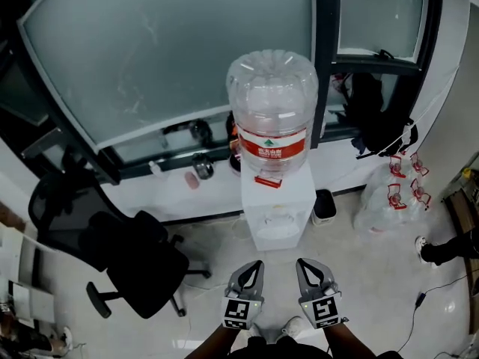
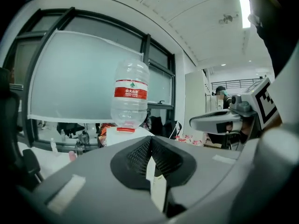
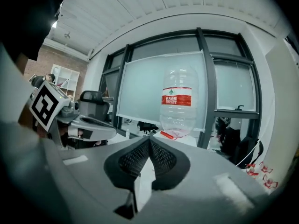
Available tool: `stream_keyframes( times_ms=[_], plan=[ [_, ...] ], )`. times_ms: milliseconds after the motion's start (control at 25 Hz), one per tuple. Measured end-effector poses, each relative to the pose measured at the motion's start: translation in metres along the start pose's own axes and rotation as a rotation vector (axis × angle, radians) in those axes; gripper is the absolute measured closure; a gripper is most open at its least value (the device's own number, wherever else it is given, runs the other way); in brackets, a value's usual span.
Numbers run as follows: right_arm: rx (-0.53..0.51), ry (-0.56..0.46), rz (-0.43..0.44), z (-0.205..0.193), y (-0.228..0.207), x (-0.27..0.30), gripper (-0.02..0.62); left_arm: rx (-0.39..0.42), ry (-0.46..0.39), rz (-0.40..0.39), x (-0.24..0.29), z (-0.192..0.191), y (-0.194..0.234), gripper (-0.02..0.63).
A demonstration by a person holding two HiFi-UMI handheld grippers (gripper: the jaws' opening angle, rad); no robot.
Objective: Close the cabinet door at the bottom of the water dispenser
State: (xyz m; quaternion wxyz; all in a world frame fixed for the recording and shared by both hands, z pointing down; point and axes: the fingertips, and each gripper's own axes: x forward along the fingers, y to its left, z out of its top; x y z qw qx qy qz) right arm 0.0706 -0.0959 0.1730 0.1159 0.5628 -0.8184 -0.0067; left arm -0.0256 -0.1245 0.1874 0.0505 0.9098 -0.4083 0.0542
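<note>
The left gripper [image 2: 149, 143] has its two grey jaws pressed together, the black ribbed pads meeting in one seam with nothing between them. The right gripper [image 3: 148, 143] is closed the same way and is also empty. In the head view they are held side by side at the bottom of the frame, left gripper [image 1: 253, 269] and right gripper [image 1: 307, 268] a little apart, each with its black-and-white marker cube nearest the person. Their tips aim at the white box-shaped water dispenser [image 1: 275, 200], which stands on the pale glossy floor [image 1: 359, 290] well ahead of them. An upturned clear plastic water bottle with a red label [image 1: 272, 111] sits on top of it. The cabinet door at the bottom of the dispenser probably lies on the face toward the grippers, but the steep downward angle squashes that face, and I cannot tell whether it is shut or ajar. A small black bin [image 1: 324, 206] stands just beside the dispenser on the frame's right, and further right lie clear plastic bags with red print [image 1: 393, 197]. On the left a black wheeled office chair [image 1: 127, 256] stands near the frosted glass partition in dark frames [image 1: 172, 51] behind the dispenser.
</note>
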Motion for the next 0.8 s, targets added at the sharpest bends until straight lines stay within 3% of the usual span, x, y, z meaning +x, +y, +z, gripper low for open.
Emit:
stream_keyframes(
  times_ms=[200, 800],
  plan=[
    [0.020, -0.038, -0.029, 0.003, 0.000, -0.012, 0.594, -0.011, 0.000, 0.042, -0.017, -0.013, 0.011, 0.589],
    [0.021, -0.122, -0.053, 0.024, 0.014, -0.039, 0.594, -0.028, -0.039, 0.027, -0.044, 0.003, -0.010, 0.589]
  ],
)
